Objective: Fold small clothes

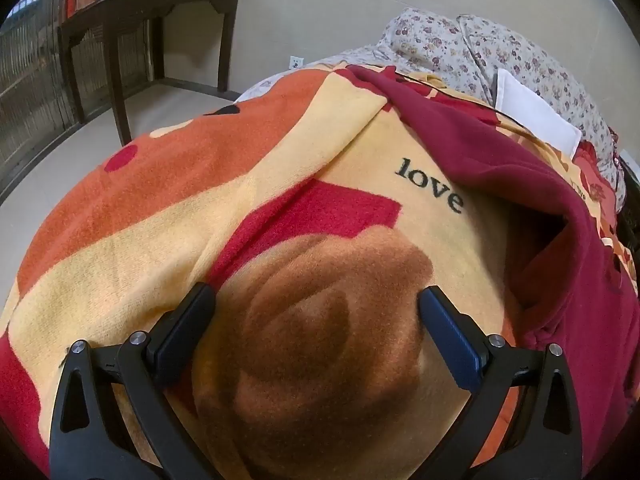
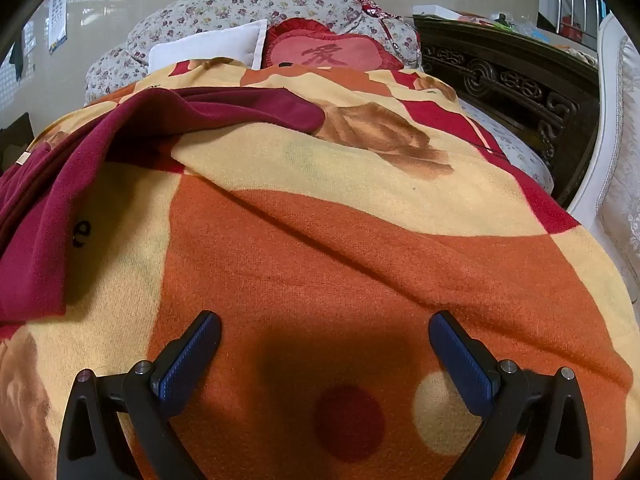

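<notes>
Hidden or cut off: the dark red garment (image 1: 500,168) runs off the right edge of the left wrist view, and in the right wrist view (image 2: 72,184) off the left edge, so its full outline and type cannot be told. It covers part of the word "love" (image 1: 430,188) printed on the blanket; from the right only one letter shows.
Hard to make out: small items on the dark side table (image 1: 152,12) beyond the bed are too blurred to name.
Containers: none can be made out.
Garment: fleecy, plain dark red, rumpled, with folds and an open dark hollow along one edge; a pale tag shows near its far end.
Garment place: lying on the orange, yellow and red blanket (image 2: 340,248) that covers the bed, toward the bed's middle and reaching toward the pillow end.
Head of bed: a white pillow (image 2: 212,46), a red cushion (image 2: 320,54) and floral bedding (image 2: 240,4).
Left tongs (image 1: 316,300): spread wide, nothing between them, above a brown patch of blanket, just beside the garment.
Right tongs (image 2: 325,328): spread wide, empty, above the orange area, apart from the garment.
</notes>
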`<state>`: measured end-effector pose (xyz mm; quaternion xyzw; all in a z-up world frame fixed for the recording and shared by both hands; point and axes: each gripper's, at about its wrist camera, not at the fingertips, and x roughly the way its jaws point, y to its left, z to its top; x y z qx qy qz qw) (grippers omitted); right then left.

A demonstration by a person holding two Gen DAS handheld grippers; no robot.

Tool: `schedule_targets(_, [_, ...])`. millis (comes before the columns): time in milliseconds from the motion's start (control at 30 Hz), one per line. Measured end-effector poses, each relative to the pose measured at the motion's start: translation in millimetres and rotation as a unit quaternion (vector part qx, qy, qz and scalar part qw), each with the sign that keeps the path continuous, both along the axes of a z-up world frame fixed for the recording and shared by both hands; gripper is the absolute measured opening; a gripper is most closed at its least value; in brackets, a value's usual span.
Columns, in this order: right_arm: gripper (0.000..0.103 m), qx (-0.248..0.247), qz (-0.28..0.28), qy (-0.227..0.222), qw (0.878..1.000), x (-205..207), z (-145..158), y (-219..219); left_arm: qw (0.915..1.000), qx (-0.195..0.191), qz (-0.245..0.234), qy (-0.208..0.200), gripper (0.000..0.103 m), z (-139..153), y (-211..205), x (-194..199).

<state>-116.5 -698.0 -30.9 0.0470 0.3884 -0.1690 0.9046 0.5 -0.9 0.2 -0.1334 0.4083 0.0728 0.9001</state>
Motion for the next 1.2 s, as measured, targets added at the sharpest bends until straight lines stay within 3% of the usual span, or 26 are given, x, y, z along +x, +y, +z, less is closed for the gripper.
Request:
schedule_targets(533, [0.103,-0.001,0.0,0.0,1.0,0.4,0.3,0.2,0.9995,-0.003,0.03,0.003,0.103,-0.4,-6.4,-1.3])
schedule_targets(700, [0.103,-0.001,0.0,-0.001,1.0,1.4,0.9,0.3,0.9987,0.041,-0.014,0.027,0.102,10.4,-20.8,-7.2])
schedule_targets(900, [0.103,0.004,0.001,0.004,1.0,3.2,3.3,-1.7,0.9966,0.06,-0.055,-0.007,0.102,41.9,-47.4,-35.2])
schedule_targets(1033, [0.103,0.021,0.002,-0.006,1.0,-18.7,24.5,7.5,0.9957,0.043,-0.079,-0.02,0.102,59.0,-64.8,-48.3])
schedule_targets(1200, [0.103,0.053,0.016,-0.055,0.997,-75.4,89.7,23.6,0.9905,0.06,-0.118,-0.037,0.102,75.1,-95.3,-62.8])
